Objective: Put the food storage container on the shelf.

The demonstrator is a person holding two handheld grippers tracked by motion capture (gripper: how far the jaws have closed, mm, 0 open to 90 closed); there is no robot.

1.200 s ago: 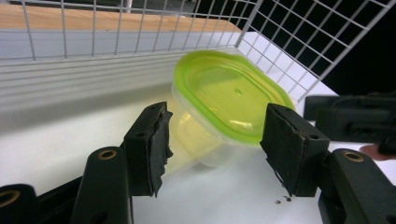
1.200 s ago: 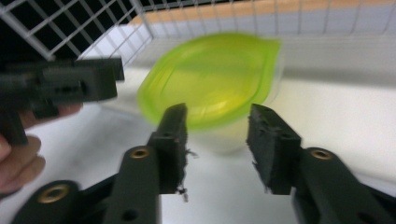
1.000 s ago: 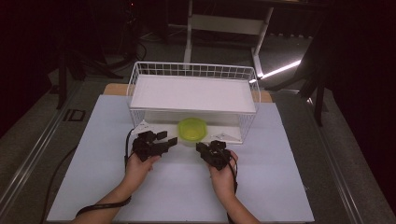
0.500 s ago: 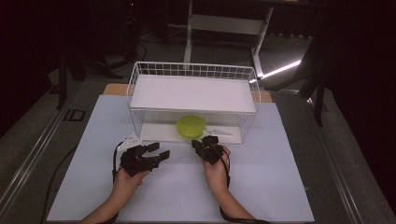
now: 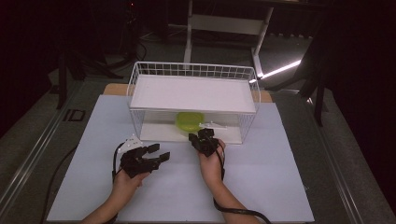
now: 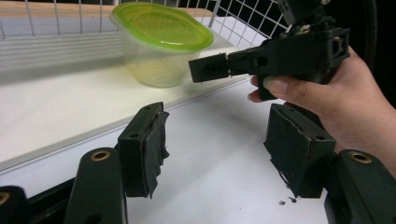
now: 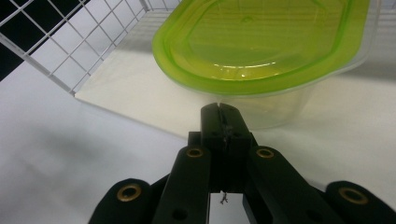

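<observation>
Inside wire rack (image 5: 194, 100), lidded container (image 5: 188, 122)

White wire rack (image 5: 140, 79) on pale mat (image 5: 280, 186) — wooden tabletop (image 5: 114, 88) behind (dark floor around).

container lid (image 7: 261, 42): lime green, glossy
container body (image 6: 154, 65): clear, faintly yellow-tinted
wire rack (image 5: 194, 70): white grid pattern
rack shelf (image 5: 191, 93): plain white
surface (image 5: 261, 182): pale, bluish white
left tongs (image 6: 215, 144): black, brass-coloured rivets
right tongs (image 7: 219, 109): black, brass-coloured rivets
</observation>
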